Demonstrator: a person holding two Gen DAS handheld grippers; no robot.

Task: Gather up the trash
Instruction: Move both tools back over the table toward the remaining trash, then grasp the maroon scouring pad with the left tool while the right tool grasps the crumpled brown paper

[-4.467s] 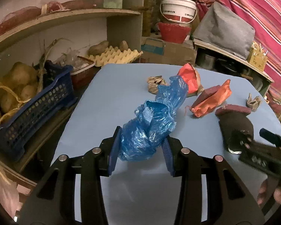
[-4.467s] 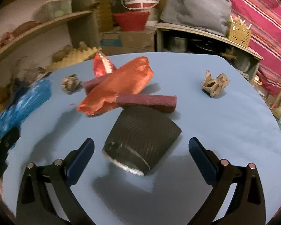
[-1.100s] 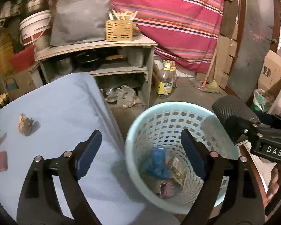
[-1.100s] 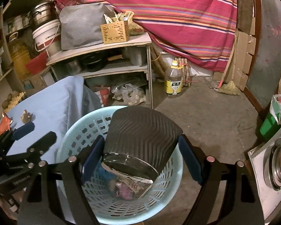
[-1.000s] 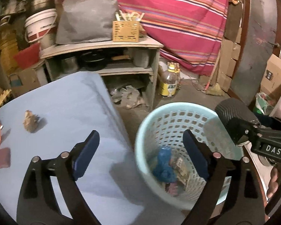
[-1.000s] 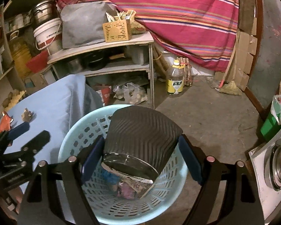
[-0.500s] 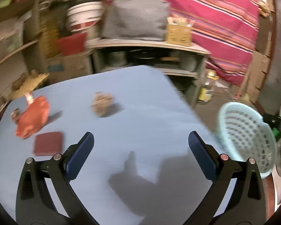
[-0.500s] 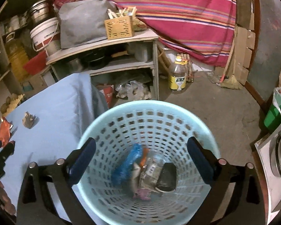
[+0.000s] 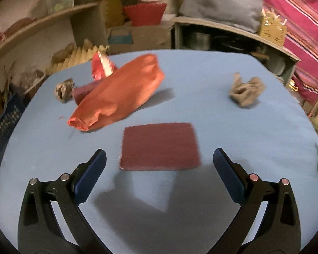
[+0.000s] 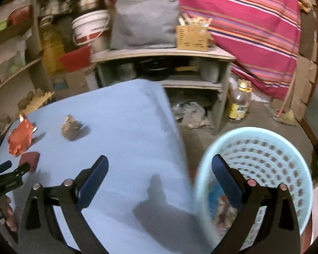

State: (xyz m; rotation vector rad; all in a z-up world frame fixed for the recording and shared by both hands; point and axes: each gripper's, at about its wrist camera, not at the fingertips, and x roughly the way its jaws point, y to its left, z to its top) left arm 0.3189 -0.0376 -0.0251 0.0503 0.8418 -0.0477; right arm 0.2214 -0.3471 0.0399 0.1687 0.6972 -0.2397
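- Our left gripper [image 9: 159, 163] has its two blue fingers [image 9: 91, 175] spread wide apart, with nothing held.
- It hangs over the blue table [image 9: 233, 127] and points down at a flat dark red piece [image 9: 160, 146].
- The dark red piece lies flat on the table, in front of the gap between the fingers, and no finger touches it.
- Behind it and to the left lies an orange bag [image 9: 118, 93], all crumpled.
- A red and white wrapper [image 9: 100, 64] sticks up just behind the orange bag.
- A small crumpled paper ball [image 9: 63, 90] sits to the left of the bag.
- A brown crumpled paper [image 9: 246, 92] sits far off on the right side of the table, well apart from the rest.
- Our right gripper [image 10: 159, 173] is wide apart too and holds nothing.
- It hangs over the table edge, next to the light blue basket [image 10: 265, 144] on the floor.
- Some trash lies in the bottom of the basket, but it is too blurry for us to tell what.
- Shelves [image 10: 163, 53] with a white bucket [image 10: 89, 29] and a grey bag [image 10: 144, 23] stand behind the table.
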